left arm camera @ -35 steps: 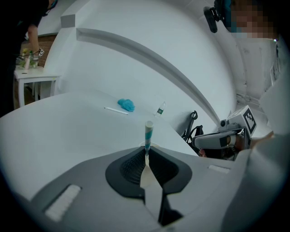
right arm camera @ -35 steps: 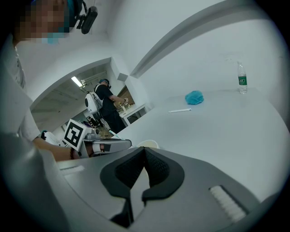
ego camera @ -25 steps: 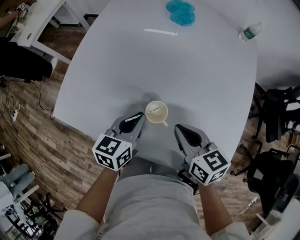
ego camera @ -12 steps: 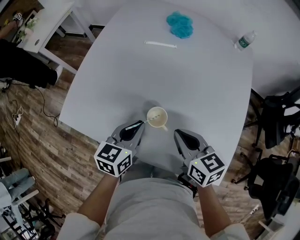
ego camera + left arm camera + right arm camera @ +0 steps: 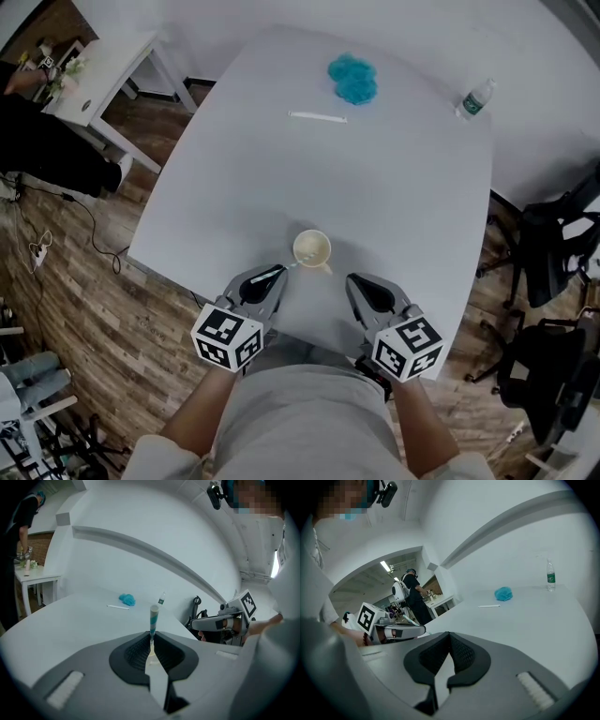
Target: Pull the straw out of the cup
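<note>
A side table [image 5: 94,70] stands off the bench's [image 5: 394,187] left edge, with a strip of wood floor [image 5: 75,272] between them.

The left tongs [image 5: 274,274] hang over the bench's near edge at 7 o'clock from the cup [image 5: 312,249]. They are closed on the striped straw [image 5: 153,616], pinched near its lower end. The rest of the straw pokes out past the tips towards the cup's rim. I cannot tell whether its far end is clear of the cup. The cup sits upright close to the near edge, with little bench behind it at 6 o'clock.

From the cup towards 12 o'clock the bench is bare and wide as far as a white stick [image 5: 318,116]. A blue wad [image 5: 352,80] lies just beyond the stick, near the far edge.

The right tongs [image 5: 356,281] hang at 5 o'clock from the cup, clear of it. Their jaws are together with nothing between them. Bare bench runs from there to the right edge.

A bottle [image 5: 475,97] stands upright at 1 o'clock, close to the right edge. Dark chairs [image 5: 553,234] crowd the floor beyond that edge.
</note>
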The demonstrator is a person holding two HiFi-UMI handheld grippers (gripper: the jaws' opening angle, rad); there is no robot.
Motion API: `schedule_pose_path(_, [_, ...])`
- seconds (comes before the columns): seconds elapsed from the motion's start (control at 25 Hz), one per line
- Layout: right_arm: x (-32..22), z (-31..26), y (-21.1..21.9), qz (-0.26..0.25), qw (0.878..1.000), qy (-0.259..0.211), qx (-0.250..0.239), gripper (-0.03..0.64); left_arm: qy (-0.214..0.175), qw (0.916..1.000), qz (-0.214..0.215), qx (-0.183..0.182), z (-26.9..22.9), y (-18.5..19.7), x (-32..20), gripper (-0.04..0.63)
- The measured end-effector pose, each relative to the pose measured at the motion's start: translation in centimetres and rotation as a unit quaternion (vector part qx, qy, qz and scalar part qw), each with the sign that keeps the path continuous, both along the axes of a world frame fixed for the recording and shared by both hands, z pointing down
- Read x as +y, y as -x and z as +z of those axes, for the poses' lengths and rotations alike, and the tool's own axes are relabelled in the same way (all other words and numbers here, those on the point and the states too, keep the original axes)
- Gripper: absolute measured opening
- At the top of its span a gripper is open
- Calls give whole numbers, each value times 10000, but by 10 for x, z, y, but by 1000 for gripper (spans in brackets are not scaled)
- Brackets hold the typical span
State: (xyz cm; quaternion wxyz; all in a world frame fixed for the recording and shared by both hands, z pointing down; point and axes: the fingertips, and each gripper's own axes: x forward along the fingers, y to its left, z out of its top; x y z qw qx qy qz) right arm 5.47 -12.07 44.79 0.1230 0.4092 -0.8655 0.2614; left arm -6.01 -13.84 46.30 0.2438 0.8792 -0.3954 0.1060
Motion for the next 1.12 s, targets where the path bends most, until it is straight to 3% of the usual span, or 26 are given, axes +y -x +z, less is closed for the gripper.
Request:
schedule_pose_path(0.68, [8,-32,-9,77,9994,-337,-48,6,-192,9998,69,5,-34,4,30,44])
schedule_pose_path(1.12, [20,-45,-5,-161,9986,-504,78,5,-393,9992,46,-34,-54,0,38,44])
